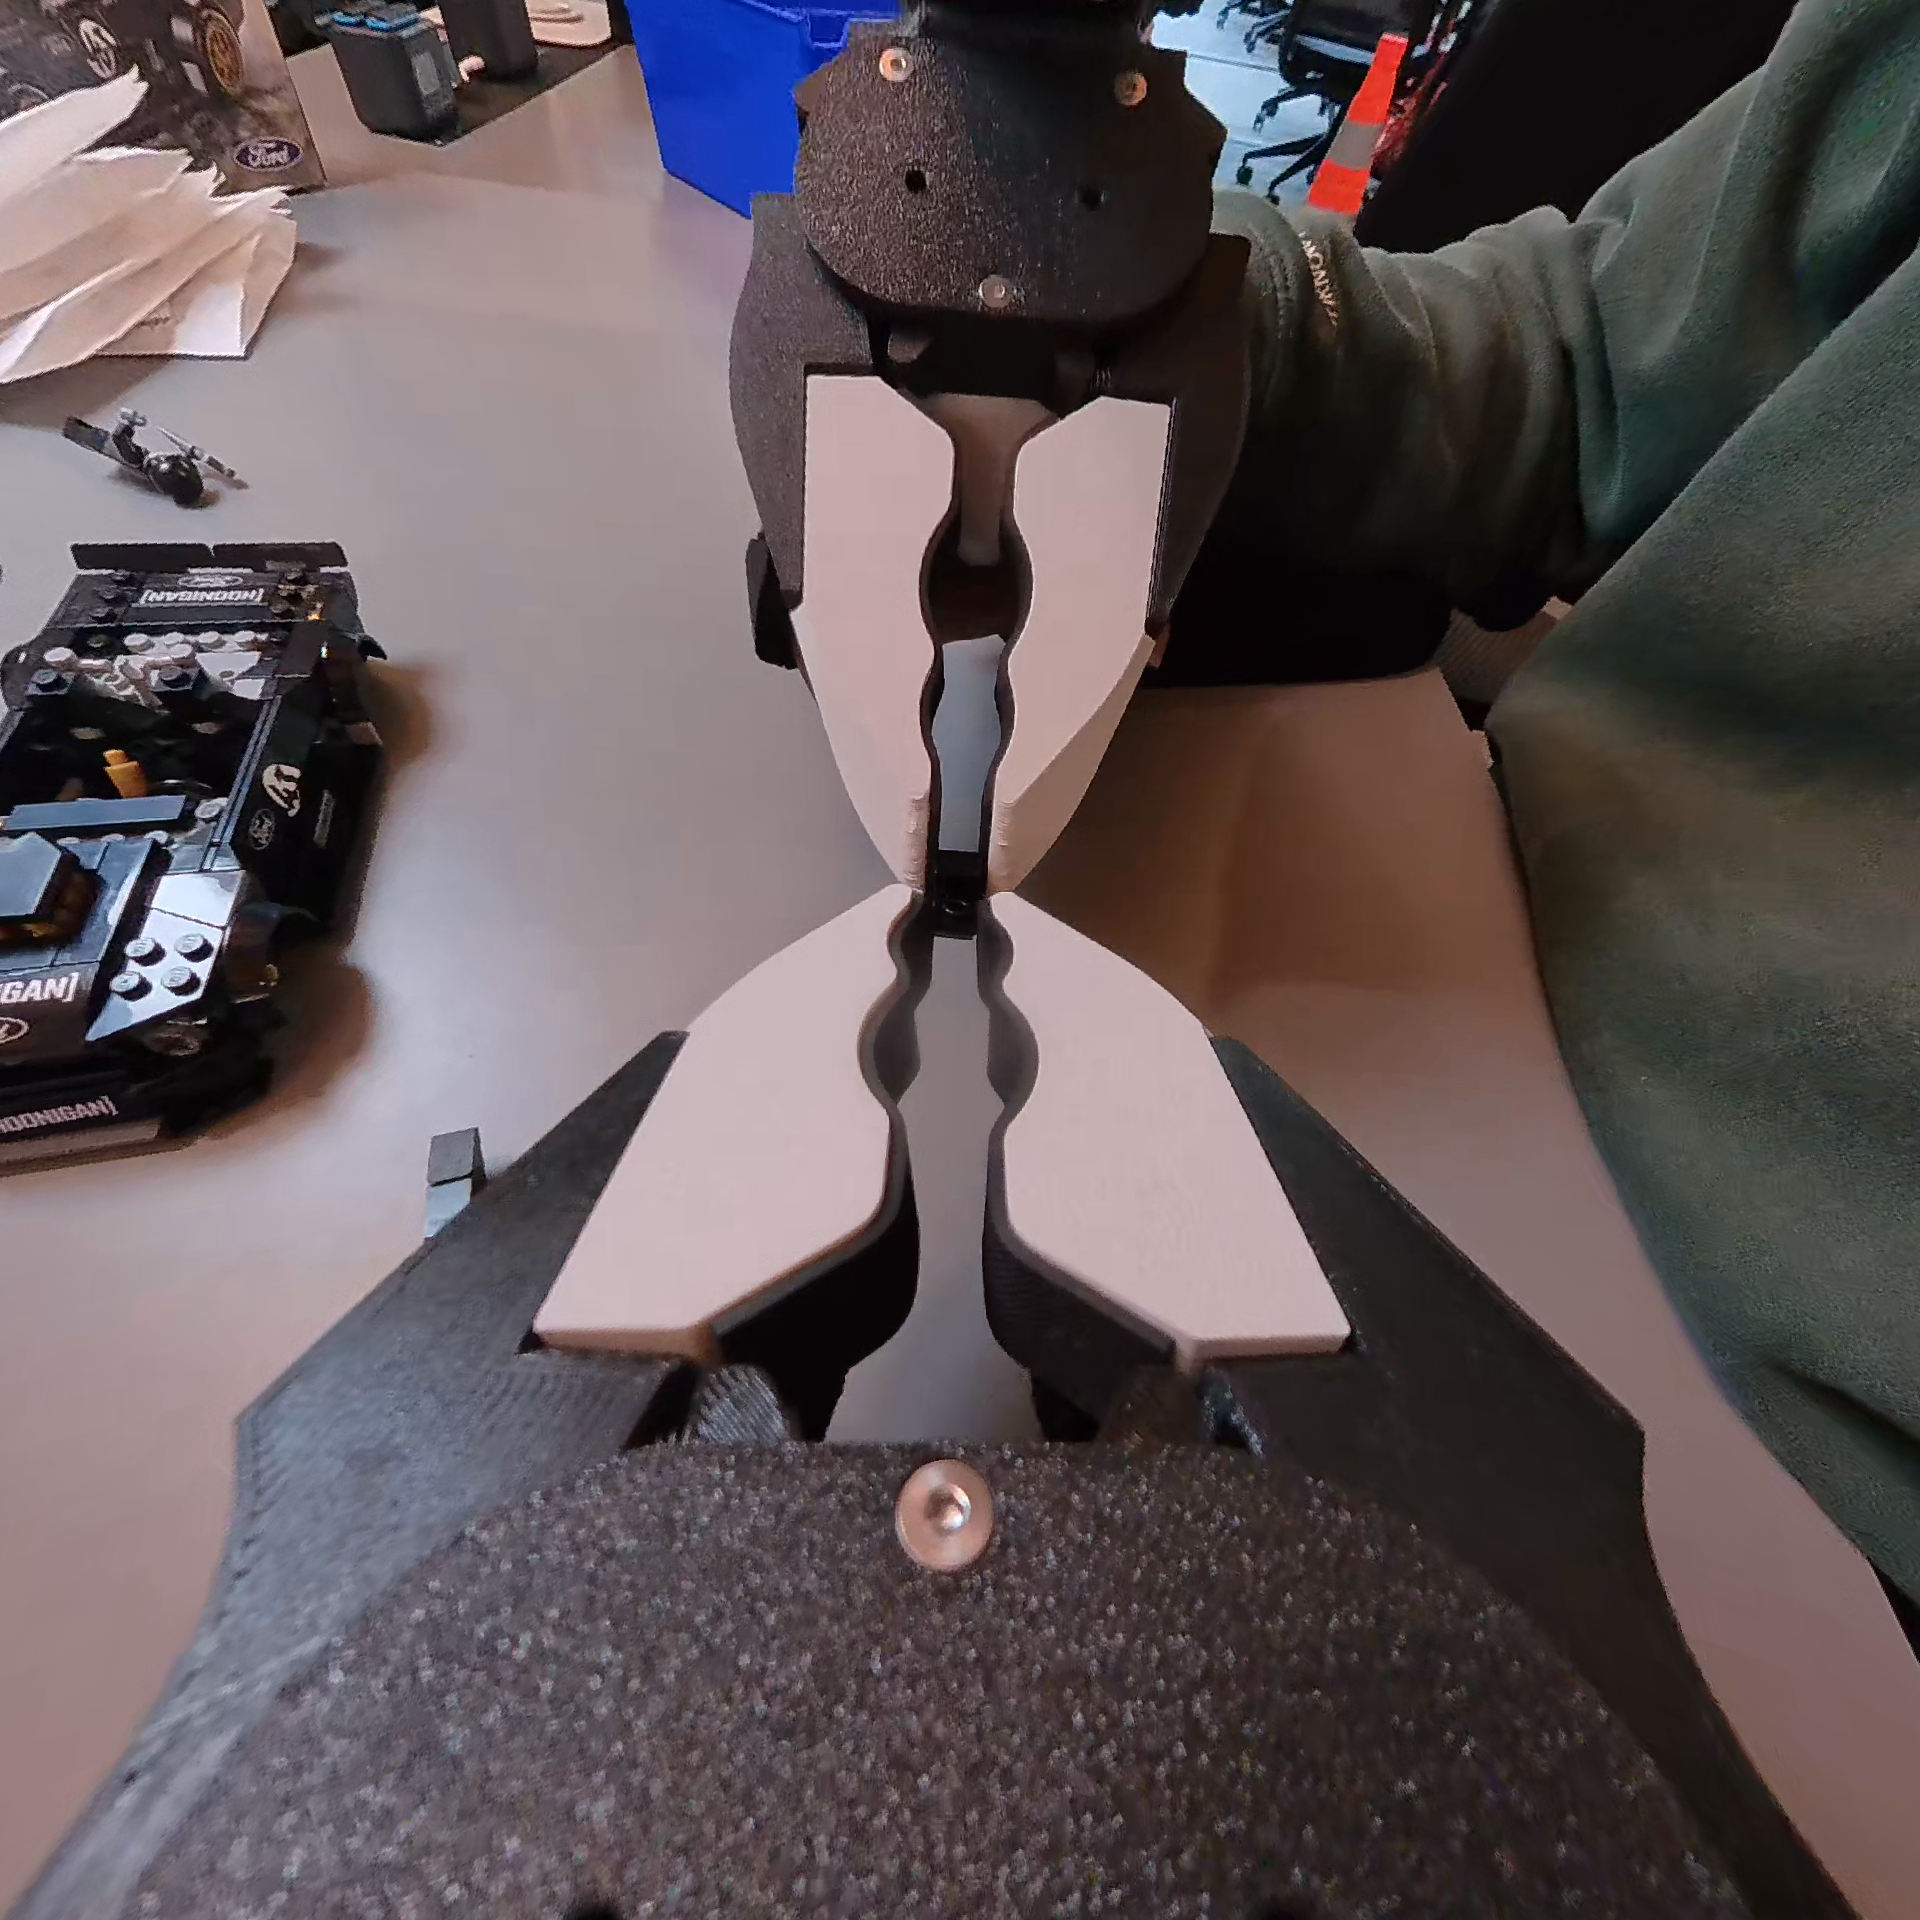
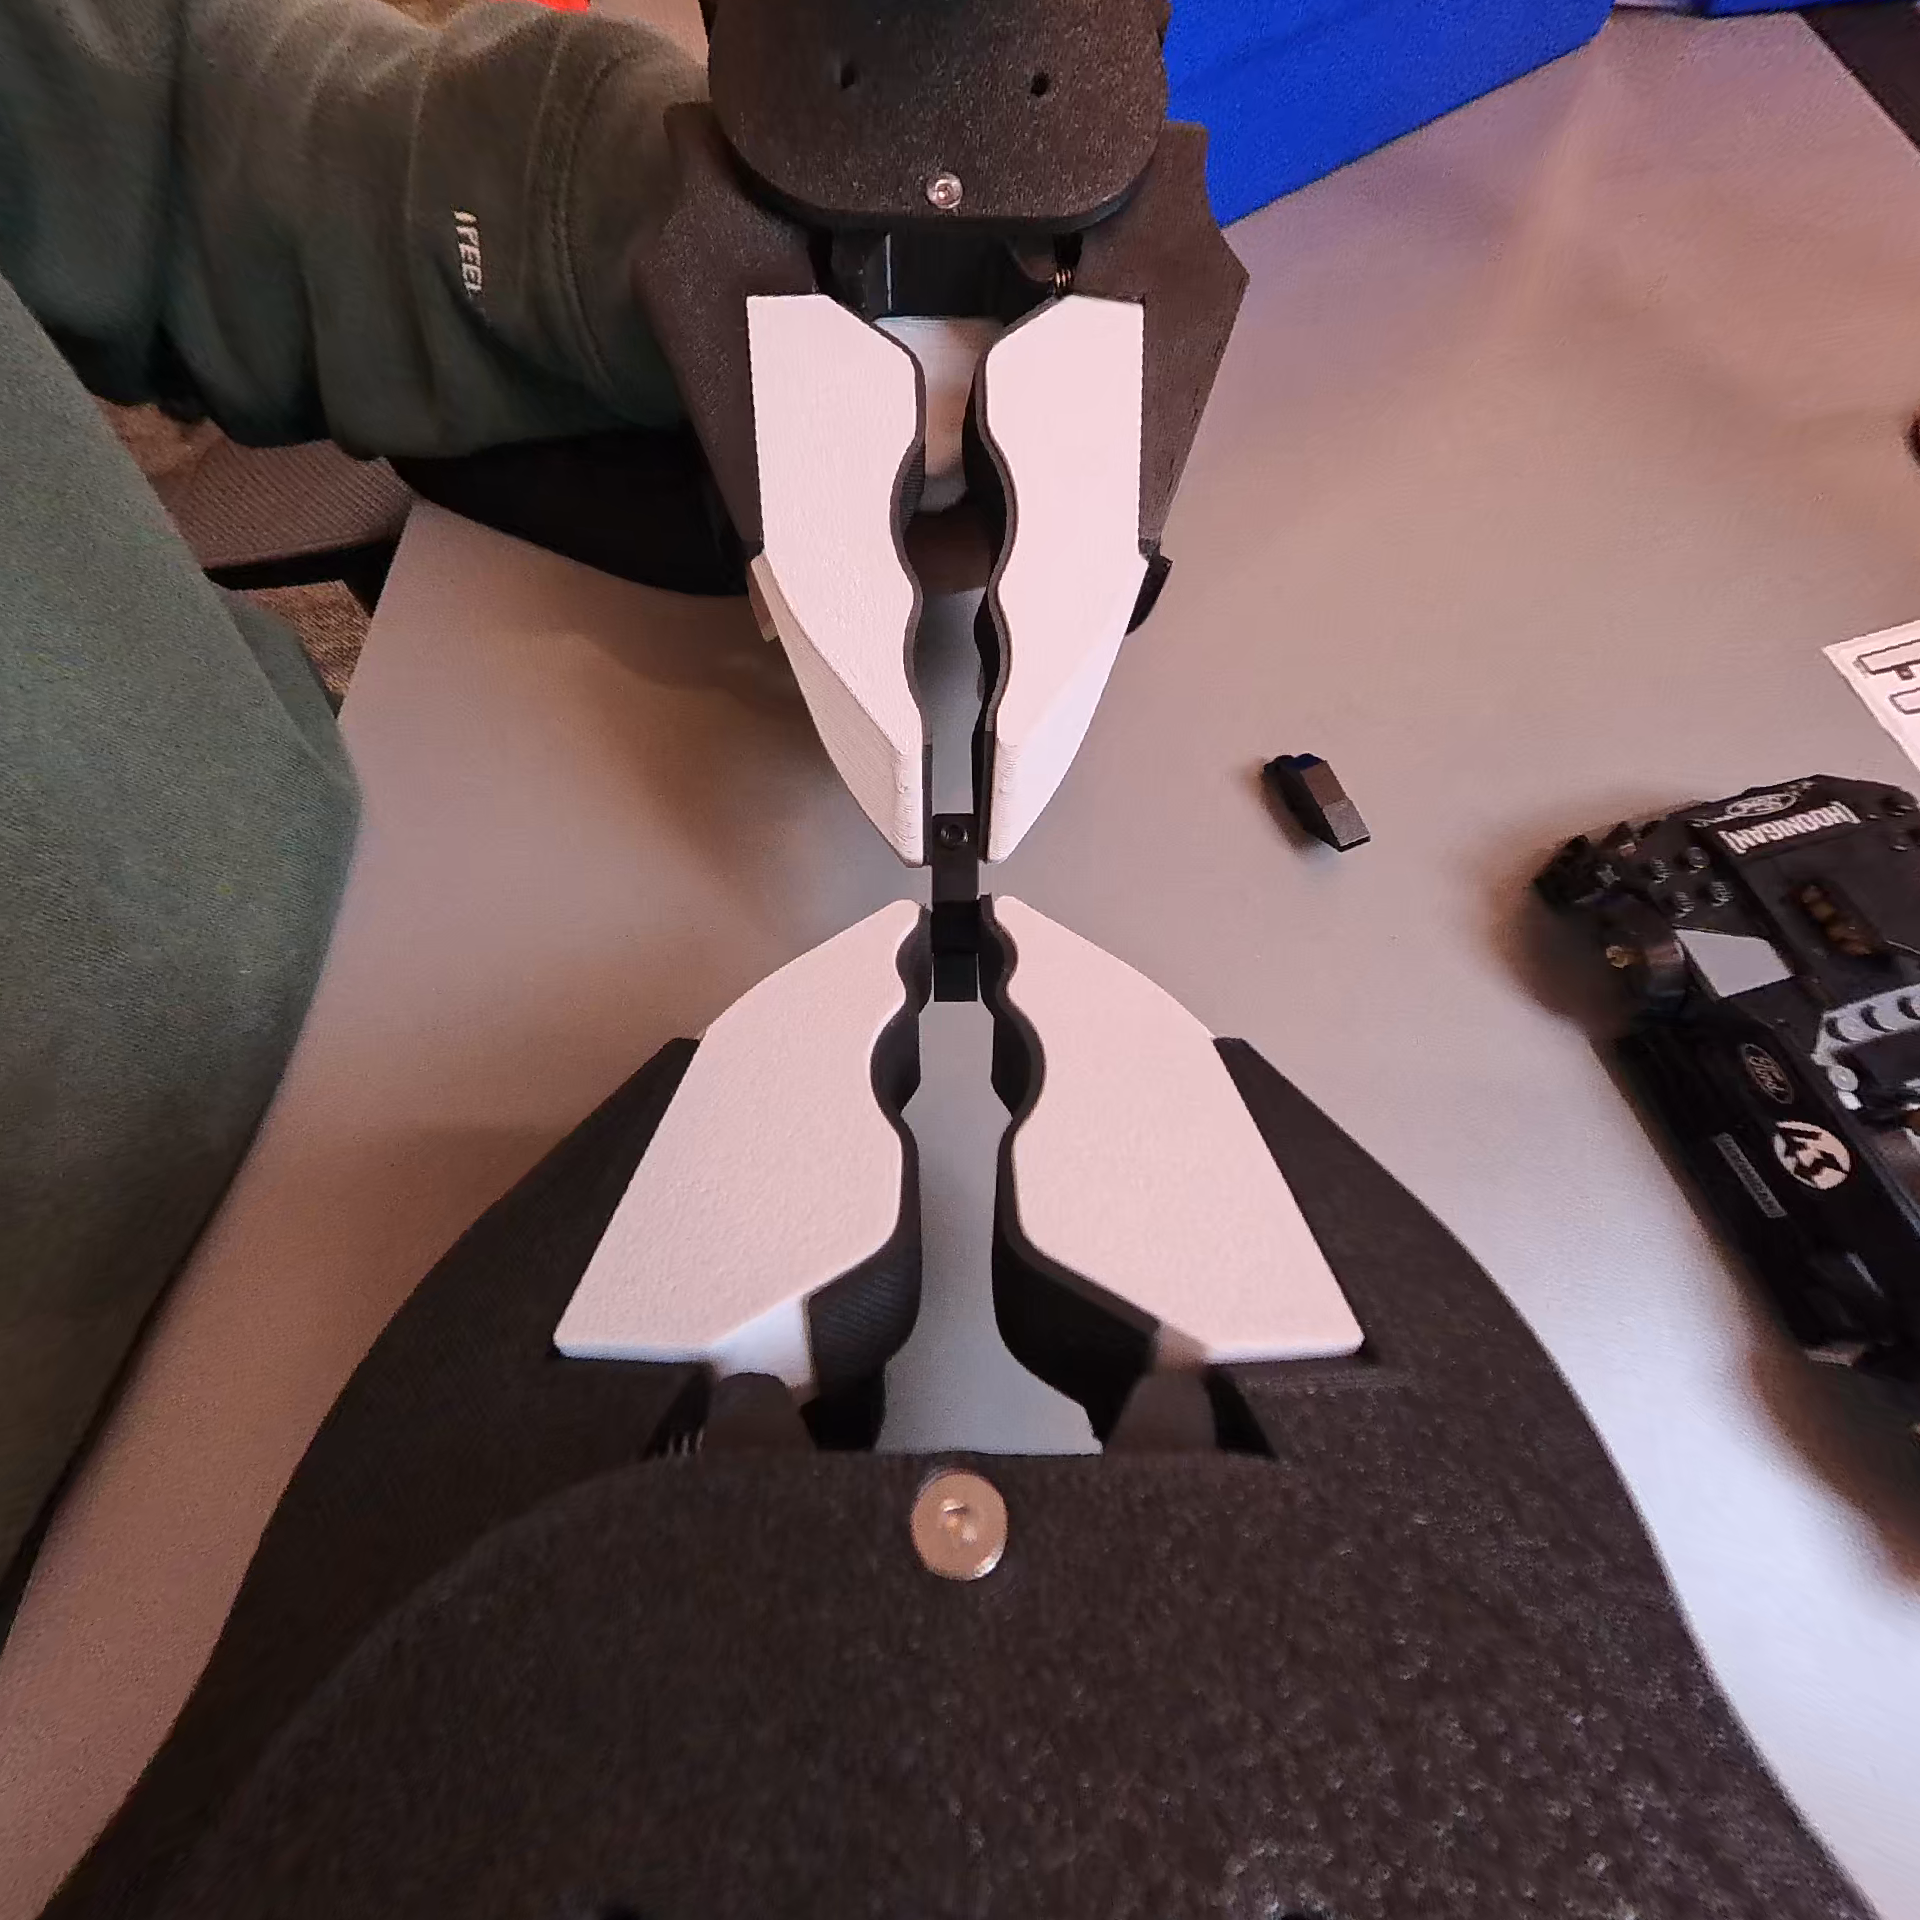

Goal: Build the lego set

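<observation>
Tip to tip over the worktop (image 1: 582,436): the left hand-held gripper (image 1: 948,914) and the right hand-held gripper (image 2: 956,935) meet nose to nose, each one clamped on an end of the same small black piece (image 2: 954,868). In the left wrist view the right hand-held gripper's white fingers (image 1: 862,623) pinch a longer black strip running back between them, while the near pair nips the studded end. From the right wrist view, the same picture mirrored: both pairs of fingers closed tight on the black piece, held up clear of the grey surface.

Out to the side sits the black car model (image 1: 156,831), partly built, roof off, studs showing, resting flat on the worktop well apart from the grippers. A loose dark brick (image 2: 1317,805) lies between the grippers and the car. Farther off, a small black sub-assembly (image 1: 156,457), crumpled white paper bags (image 1: 135,260), the set's box (image 1: 145,83) and a blue bin (image 1: 727,94). A green sleeve (image 1: 1558,416) comes in behind the right hand-held gripper.
</observation>
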Available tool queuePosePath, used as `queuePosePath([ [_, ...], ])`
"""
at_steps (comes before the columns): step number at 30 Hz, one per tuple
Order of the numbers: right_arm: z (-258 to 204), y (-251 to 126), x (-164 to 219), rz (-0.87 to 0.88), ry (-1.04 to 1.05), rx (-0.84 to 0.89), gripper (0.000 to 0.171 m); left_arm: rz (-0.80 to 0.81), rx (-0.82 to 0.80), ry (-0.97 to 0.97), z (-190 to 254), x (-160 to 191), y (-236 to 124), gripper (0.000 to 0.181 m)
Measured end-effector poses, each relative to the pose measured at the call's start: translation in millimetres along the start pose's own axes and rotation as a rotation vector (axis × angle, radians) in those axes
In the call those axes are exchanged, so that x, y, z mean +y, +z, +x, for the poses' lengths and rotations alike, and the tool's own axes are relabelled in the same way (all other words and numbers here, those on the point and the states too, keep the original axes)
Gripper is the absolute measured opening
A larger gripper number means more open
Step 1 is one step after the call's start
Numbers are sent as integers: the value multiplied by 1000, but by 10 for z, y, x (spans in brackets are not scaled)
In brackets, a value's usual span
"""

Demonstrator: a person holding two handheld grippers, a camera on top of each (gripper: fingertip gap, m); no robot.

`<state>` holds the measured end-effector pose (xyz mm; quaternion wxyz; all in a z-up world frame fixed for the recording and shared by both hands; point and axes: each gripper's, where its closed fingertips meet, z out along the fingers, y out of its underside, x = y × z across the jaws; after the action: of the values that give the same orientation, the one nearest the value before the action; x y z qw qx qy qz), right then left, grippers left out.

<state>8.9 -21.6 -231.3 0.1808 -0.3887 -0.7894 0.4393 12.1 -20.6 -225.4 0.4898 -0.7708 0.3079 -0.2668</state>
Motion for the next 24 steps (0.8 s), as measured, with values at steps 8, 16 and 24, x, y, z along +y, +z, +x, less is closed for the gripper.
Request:
queuePosePath([
  [8, 11, -23, -68, 53, 50, -13, 8, 49, -2, -18, -13, -75, -32, 8],
  [16, -10, -34, -117, 81, 63, -27, 8, 72, 7, -22, 7, -110, -26, 8],
  [24, -18, -62, -167, 101, 31, -9, 8, 113, 23, -41, 19, -167, -42, 8],
])
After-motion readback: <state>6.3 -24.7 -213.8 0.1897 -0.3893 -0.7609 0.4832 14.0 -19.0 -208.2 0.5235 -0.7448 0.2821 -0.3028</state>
